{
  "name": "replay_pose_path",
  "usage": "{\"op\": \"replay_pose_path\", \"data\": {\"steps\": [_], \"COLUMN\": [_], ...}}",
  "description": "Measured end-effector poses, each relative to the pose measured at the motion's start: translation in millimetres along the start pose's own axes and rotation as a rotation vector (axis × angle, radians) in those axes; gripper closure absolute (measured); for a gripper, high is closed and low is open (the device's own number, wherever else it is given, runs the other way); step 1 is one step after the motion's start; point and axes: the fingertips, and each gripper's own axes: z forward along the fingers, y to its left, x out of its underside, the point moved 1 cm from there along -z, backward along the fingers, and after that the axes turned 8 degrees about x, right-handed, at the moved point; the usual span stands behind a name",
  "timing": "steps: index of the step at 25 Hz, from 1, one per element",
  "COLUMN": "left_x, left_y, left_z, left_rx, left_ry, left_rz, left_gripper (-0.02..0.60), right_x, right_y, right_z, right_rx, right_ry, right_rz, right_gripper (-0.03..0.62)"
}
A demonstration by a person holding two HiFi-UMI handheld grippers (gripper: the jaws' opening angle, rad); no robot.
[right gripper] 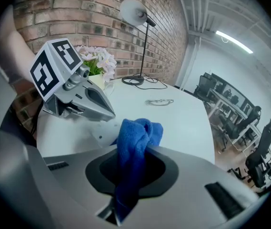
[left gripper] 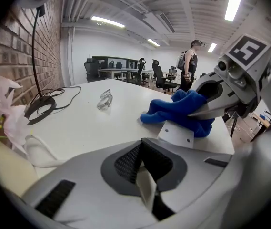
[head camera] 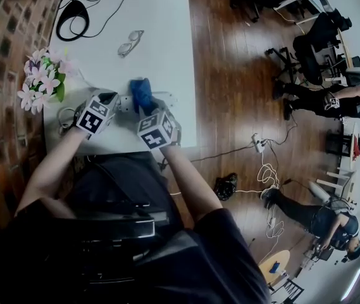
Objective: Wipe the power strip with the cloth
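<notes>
Holding one blue cloth clamped in our right gripper, we see it bunch just beyond the jaws, lying on the one white power strip. Our left gripper, just beside, is pinched onto the strip's near end.

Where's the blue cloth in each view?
Head view: blue cloth mid-table, just ahead of the right gripper.
Left gripper view: cloth right of centre, in the right gripper's jaws.
Right gripper view: cloth at centre, pinched in that gripper's own jaws.
Shared landmark: glasses on the white table beyond the cloth.
</notes>
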Motion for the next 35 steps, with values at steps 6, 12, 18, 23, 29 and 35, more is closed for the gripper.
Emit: {"op": "replay_pose_path", "data": {"steps": [6,12,18,23,29,35], "left_x": [-0.3,0.1,1.6,2.5,-1.2,7.7], "left_y": [-0.2,1.1,2.0,2.6,3.4,18.5], "left_z": [0.3,0.3,1.0,0.4,-0.5,2.4], "left_rx": [0.011,0.009,0.002,0.008,-0.005,-0.043], "left_ry": [-0.002,-0.009,-0.001,0.008,0.036,0.098], "left_rz": [0.007,0.003,0.024,0.018,0.000,0.044], "left_gripper": [0.571,0.571,0.571,0.570,0.570,0.572], "right_x": [-10.0,-16.9,-23.7,-27.1,-31.2,-20.6], "right_y": [17.4,30.6,44.4,63.8,67.5,36.3], "right_z": [2.6,5.0,8.2,2.1,-16.1,-46.0], "right_rx": [-0.032,-0.068,-0.117,-0.253,-0.293,-0.253], "right_ry": [-0.013,-0.018,-0.024,-0.050,-0.099,-0.159], "right_rz": [-0.036,-0.060,-0.094,-0.122,-0.042,0.062], "right_gripper": [0.549,0.549,0.549,0.548,0.546,0.545]}}
